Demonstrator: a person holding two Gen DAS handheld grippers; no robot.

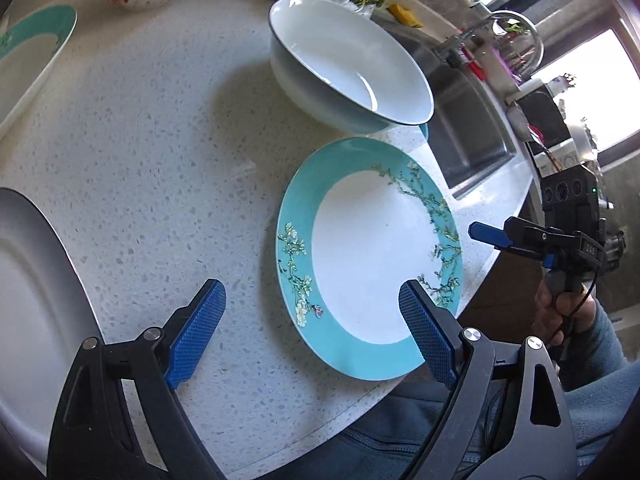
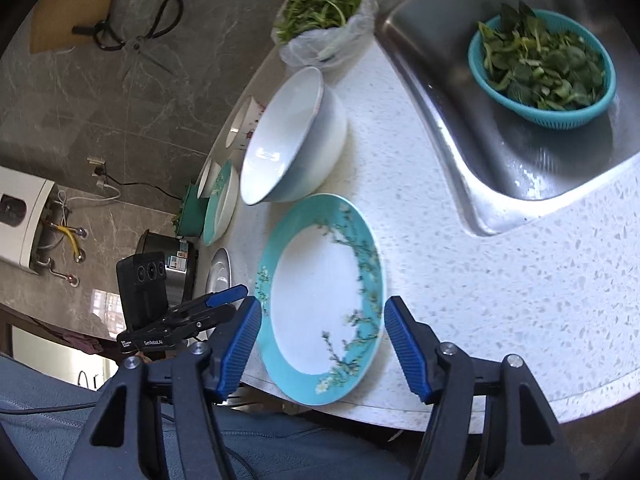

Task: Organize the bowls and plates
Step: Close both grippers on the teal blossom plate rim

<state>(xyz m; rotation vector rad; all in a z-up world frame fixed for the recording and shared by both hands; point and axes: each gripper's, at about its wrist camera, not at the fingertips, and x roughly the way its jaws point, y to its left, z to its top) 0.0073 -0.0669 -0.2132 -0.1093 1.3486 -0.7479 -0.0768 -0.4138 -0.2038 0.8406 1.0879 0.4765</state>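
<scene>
both tongs, left (image 1: 312, 322) and right (image 2: 322, 346), spread and empty above a teal-rimmed white plate (image 1: 360, 248) with blossom sprigs

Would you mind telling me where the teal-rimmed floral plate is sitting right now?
The teal-rimmed floral plate lies flat at the counter's near edge, just in front of the white bowl, with the sink beyond it on the right in both wrist views.

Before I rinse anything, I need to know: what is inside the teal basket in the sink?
The basket is heaped with green leaves. Whatever lies under them, and its bottom, is covered.
</scene>
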